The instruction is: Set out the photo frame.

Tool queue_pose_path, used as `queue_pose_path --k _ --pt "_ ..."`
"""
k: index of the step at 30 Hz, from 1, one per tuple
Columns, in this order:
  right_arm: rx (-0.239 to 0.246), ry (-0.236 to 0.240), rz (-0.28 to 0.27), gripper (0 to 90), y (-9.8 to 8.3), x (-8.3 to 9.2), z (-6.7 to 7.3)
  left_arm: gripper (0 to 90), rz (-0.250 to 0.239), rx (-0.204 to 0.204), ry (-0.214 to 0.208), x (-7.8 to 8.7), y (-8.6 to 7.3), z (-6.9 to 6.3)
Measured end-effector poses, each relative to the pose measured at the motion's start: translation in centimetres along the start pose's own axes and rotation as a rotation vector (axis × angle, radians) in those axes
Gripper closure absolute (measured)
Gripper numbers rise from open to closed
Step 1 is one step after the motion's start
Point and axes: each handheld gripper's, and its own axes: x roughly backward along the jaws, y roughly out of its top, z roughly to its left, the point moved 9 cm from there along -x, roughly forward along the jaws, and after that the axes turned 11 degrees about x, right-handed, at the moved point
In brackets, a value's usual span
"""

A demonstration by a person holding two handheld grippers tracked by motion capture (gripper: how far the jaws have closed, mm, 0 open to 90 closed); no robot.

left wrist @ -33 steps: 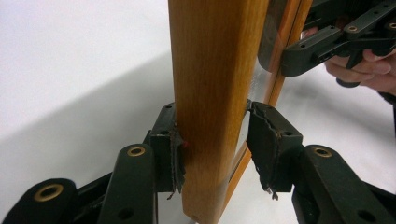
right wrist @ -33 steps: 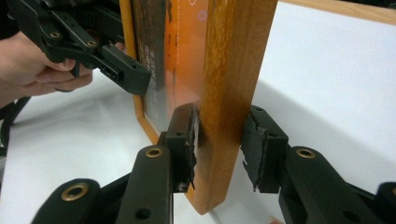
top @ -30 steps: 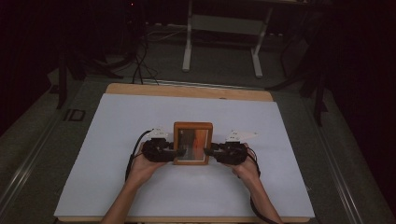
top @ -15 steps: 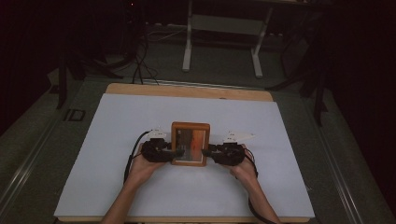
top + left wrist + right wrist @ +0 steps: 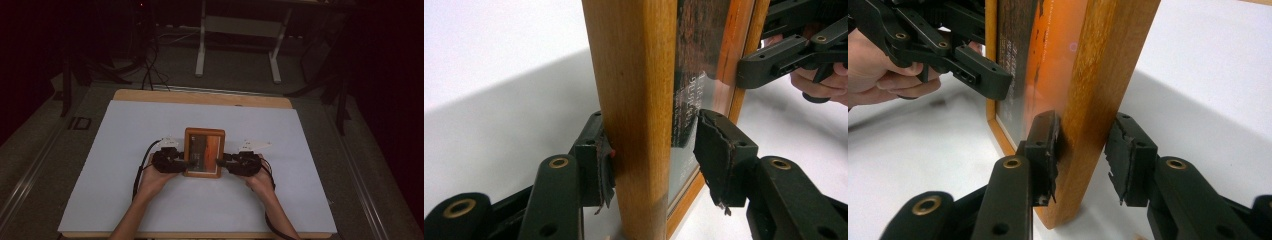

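White table (image 5: pixel 125 200), wooden picture frame (image 5: pixel 204 152) standing mid-sheet between both hands. Left gripper (image 5: pixel 654 150) has just eased open, one pad off the glass; right gripper (image 5: pixel 1080 155) loose too, its outer pad clear. Barely held, that frame could topple flat.

Wooden table (image 5: pixel 150 95) with a light-brown edge showing along the far side, standing on a grey floor (image 5: pixel 235 75). Covered almost wholly by a white sheet (image 5: pixel 125 150). Upright near the sheet's middle, a wooden picture frame (image 5: pixel 204 152), bottom edge resting on the white surface, shadow falling behind it.
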Motion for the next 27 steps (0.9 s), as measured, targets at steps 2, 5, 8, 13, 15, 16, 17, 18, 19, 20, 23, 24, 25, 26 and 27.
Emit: queue_pose_path --k 2,5,8,13,15,16,17,18,19,20,23,24,25,26,27 --pt "0.007 -0.004 0.006 64.7 -0.1 0.0 0.0 51.2 -0.001 -0.001 0.006 0.0 0.0 0.0" --pt "0.014 -0.002 0.012 64.1 -0.2 0.1 0.1 49.9 -0.001 0.007 0.012 0.0 0.0 0.1" --pt "0.016 0.0 0.015 63.0 -0.3 0.1 0.1 48.4 0.001 0.015 0.018 0.1 0.0 0.3" --pt "0.013 -0.009 0.016 57.8 -0.2 0.3 -0.2 46.8 0.004 0.018 0.03 0.3 -0.2 0.4" --pt "0.01 -0.013 0.013 56.3 -0.2 0.5 -0.3 46.8 0.009 0.015 0.03 0.3 -0.3 0.3" --pt "0.01 -0.013 0.013 55.6 -0.2 0.6 -0.3 46.7 0.011 0.013 0.03 0.4 -0.3 0.2" --pt "0.01 -0.014 0.012 55.1 -0.1 0.6 -0.3 46.6 0.01 0.011 0.032 0.4 -0.3 0.2" --pt "0.012 -0.013 0.009 54.8 -0.1 0.7 -0.3 46.6 0.012 0.008 0.032 0.5 -0.3 0.1" --pt "0.014 -0.012 0.009 54.5 0.0 0.8 -0.3 46.5 0.01 0.008 0.033 0.6 -0.2 0.0" --pt "0.015 -0.011 0.007 54.0 0.0 0.9 -0.3 46.5 0.007 0.007 0.034 0.8 -0.2 0.0" --pt "0.02 -0.01 0.004 53.2 0.2 1.2 -0.2 46.6 -0.003 0.007 0.042 1.1 -0.1 0.0" --pt "0.019 -0.011 0.004 52.9 0.3 1.3 -0.2 46.5 -0.003 0.006 0.046 1.3 -0.1 0.1" --pt "0.022 -0.012 0.001 52.5 0.3 1.4 -0.3 46.5 -0.009 0.008 0.05 1.4 0.0 0.1" --pt "0.021 -0.013 0.001 52.4 0.4 1.5 -0.3 46.5 -0.014 0.006 0.053 1.5 0.1 0.1" --pt "0.022 -0.013 -0.003 52.3 0.4 1.6 -0.3 46.5 -0.018 0.008 0.051 1.7 0.1 0.1"
